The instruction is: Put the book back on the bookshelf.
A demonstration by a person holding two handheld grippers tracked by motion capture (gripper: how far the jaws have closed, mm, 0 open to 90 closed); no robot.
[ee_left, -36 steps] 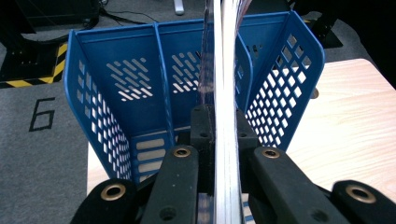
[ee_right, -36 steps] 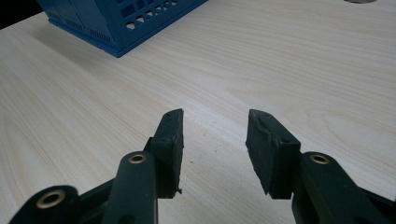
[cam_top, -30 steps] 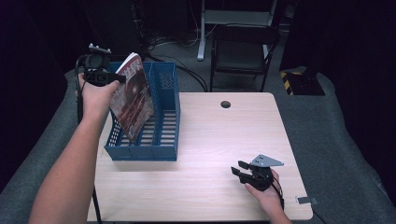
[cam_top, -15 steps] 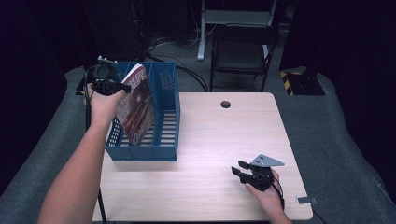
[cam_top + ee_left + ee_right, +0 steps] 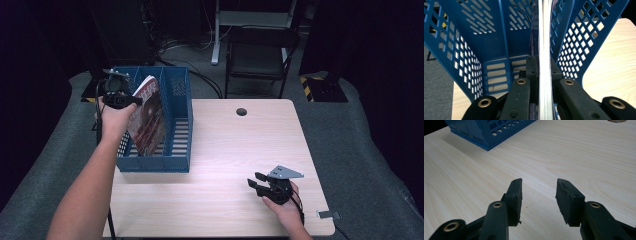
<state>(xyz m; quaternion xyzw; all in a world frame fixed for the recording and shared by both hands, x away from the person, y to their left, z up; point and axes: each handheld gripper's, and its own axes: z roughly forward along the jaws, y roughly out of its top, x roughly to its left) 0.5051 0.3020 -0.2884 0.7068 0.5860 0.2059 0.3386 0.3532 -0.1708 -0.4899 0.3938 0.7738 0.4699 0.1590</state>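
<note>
A thin book (image 5: 148,119) with a dark red cover stands tilted inside the blue perforated file rack (image 5: 177,85) at the table's left. My left gripper (image 5: 131,101) is shut on the book's top edge. In the left gripper view the book's white page edges (image 5: 545,50) run between the two black jaws into the blue rack (image 5: 469,45). My right gripper (image 5: 256,183) rests low over the table near the front right, open with nothing between its fingers (image 5: 516,192).
The light wooden table (image 5: 240,150) has a round cable hole (image 5: 241,111) at its back middle. A black chair (image 5: 260,55) stands behind the table. Grey carpet surrounds it. A small metal piece (image 5: 329,215) lies at the front right corner.
My left gripper has gone down with the book, lowering it deeper into the blue rack. The right gripper has stayed where it was.
</note>
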